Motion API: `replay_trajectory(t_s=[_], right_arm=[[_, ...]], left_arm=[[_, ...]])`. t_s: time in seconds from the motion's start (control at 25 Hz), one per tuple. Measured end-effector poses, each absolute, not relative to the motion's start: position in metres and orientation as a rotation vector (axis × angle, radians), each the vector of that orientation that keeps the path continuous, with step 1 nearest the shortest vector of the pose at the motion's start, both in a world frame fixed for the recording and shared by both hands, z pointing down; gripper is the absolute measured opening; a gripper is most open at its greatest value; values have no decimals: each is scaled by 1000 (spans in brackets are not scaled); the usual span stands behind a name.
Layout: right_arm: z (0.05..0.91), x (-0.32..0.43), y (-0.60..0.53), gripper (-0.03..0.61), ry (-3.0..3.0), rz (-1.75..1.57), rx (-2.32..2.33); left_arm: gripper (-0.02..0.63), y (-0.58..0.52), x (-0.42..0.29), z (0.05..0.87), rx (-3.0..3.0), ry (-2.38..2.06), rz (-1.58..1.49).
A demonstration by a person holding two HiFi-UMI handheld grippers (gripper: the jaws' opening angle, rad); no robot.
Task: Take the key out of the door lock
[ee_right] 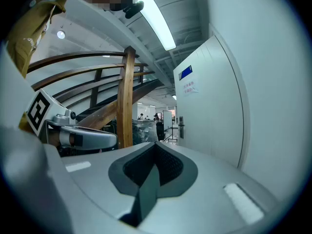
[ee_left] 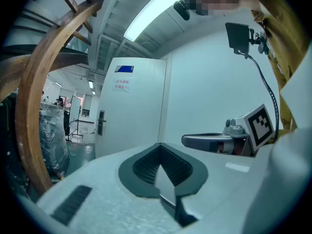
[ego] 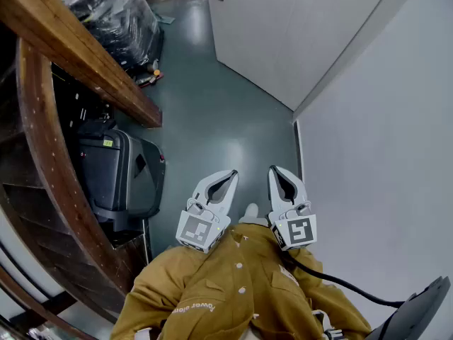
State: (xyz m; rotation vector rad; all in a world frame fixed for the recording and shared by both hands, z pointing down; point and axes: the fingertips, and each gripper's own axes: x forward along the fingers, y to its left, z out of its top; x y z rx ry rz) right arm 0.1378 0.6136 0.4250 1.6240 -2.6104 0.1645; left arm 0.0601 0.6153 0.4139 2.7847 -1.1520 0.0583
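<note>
Left gripper (ego: 230, 174) and right gripper (ego: 274, 170) — both jaws closed, empty; door (ego: 297, 27) well apart at one o'clock.

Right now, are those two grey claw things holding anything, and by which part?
Nothing is held. The grey left gripper and the grey right gripper are both shut, with nothing between their jaws.

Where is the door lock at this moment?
In the left gripper view, the door lock sits on the left edge of the white door, far ahead, right of the wooden rail.
</note>
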Motion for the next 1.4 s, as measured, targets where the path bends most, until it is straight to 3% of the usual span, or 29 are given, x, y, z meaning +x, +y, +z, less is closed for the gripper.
replay_trajectory(t_s=[0.68,0.8,0.96,1.24,1.4], right_arm=[[427,136,618,6,-2649,258,1522],[432,145,607,6,-2632,243,1489],[445,144,572,6,-2580,223,1435],[476,73,444,6,-2625,261,1355],[451,47,336,6,-2600,229,1451]], left_arm=[[0,618,61,416,2711,-1172,120],[0,606,65,408,2691,-1201,29],[-1,586,53,436,2616,-1228,127],[-1,448,-19,476,2536,-1265,120],[0,343,-52,458,2572,-1233,85]])
